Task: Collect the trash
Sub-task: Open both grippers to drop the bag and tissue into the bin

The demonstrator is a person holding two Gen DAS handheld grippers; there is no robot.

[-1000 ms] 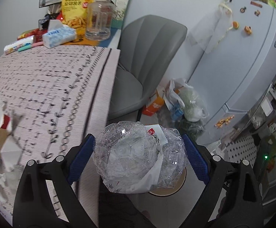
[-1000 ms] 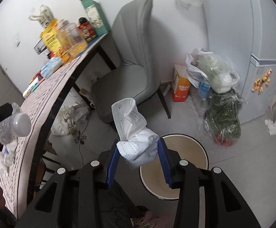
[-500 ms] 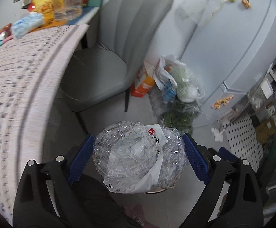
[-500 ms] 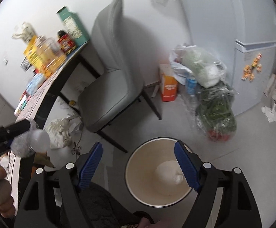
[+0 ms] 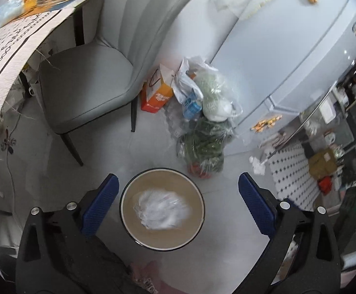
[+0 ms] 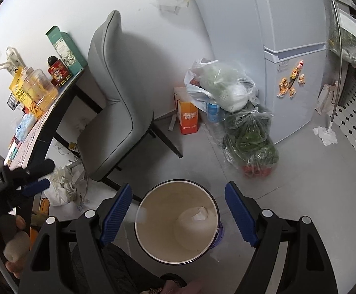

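Directly below both grippers stands the waste bin (image 5: 162, 208), a round dark-rimmed container with a tan interior, on the grey floor. The crumpled clear plastic wrapper (image 5: 162, 209) appears blurred inside the bin's mouth in the left wrist view, which indicates it is falling. Half a second earlier this wrapper sat between the pads of the left gripper (image 5: 178, 205); now the jaws are opening to their widest and nothing lies between them. The white tissue wad (image 6: 194, 216) already rests at the bottom of the bin. One second ago it was clamped in the right gripper (image 6: 178, 214); that gripper's jaws now stand wide apart and empty, directly over the bin.

Judgement: both carried items are delivered, so this deposit cycle is complete. Both tools are free for the next pickup.

Outward from the bin: a bag of greens (image 5: 203, 150) stands just beyond the rim, with a white plastic bag (image 5: 202, 90) and an orange carton (image 5: 157, 94) behind it, against the wall. A grey chair (image 5: 99, 73) stands to the left, tucked beside the table (image 5: 11, 49) with its patterned cloth. The refrigerator (image 5: 288, 49) occupies the right side.

Whether more trash remains on the table cannot be determined from these views; only its far end shows.
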